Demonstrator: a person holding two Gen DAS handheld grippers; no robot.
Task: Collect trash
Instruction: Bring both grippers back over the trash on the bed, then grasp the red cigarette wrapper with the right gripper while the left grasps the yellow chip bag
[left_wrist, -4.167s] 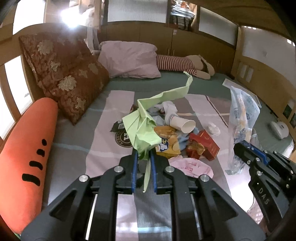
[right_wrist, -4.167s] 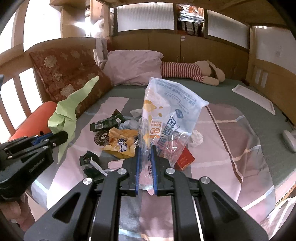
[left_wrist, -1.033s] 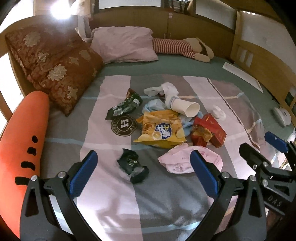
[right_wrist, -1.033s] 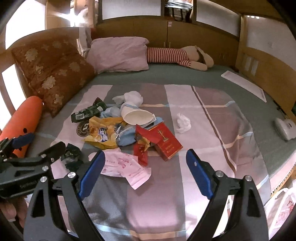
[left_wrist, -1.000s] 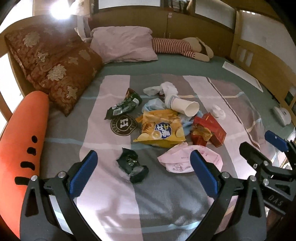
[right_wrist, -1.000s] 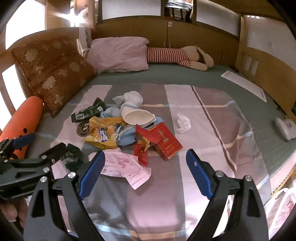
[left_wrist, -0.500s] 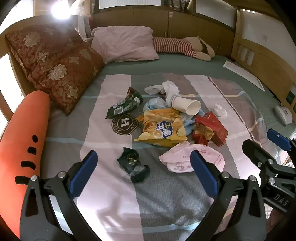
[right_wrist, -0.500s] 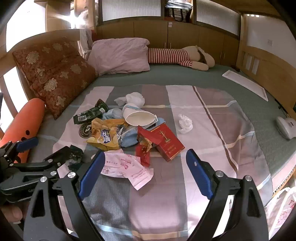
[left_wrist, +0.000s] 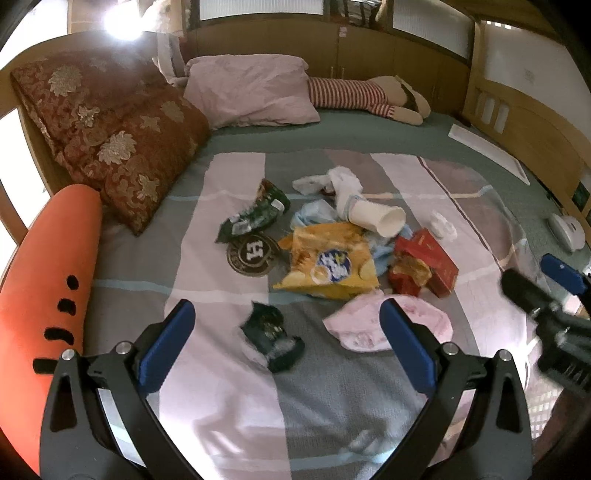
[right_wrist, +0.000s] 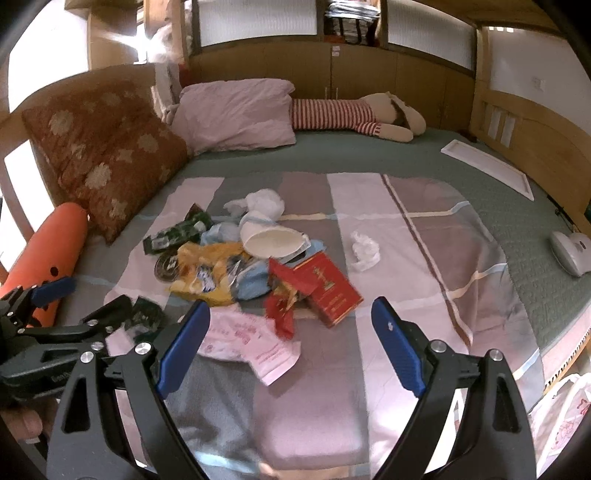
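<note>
Trash lies in a heap on the bed: a yellow chip bag (left_wrist: 327, 264), a white paper cup (left_wrist: 376, 218), a red box (left_wrist: 430, 258), a pink plastic bag (left_wrist: 388, 326), a dark crumpled wrapper (left_wrist: 271, 332), a green snack wrapper (left_wrist: 253, 218) and a white tissue wad (right_wrist: 364, 249). My left gripper (left_wrist: 286, 332) is open and empty, above the near edge of the heap over the dark wrapper. My right gripper (right_wrist: 290, 332) is open and empty, near the pink bag (right_wrist: 251, 341) and red box (right_wrist: 328, 290).
An orange carrot cushion (left_wrist: 40, 280) lies along the left edge. Brown patterned pillows (left_wrist: 114, 144), a pink pillow (left_wrist: 251, 90) and a striped plush toy (left_wrist: 365, 94) sit at the head. A white device (right_wrist: 570, 251) lies right. A white bag (right_wrist: 557, 417) hangs off the bed's corner.
Both grippers, earlier shut on a green paper and a clear bag, are now open and empty. Over the last second both have edged closer to the heap.
</note>
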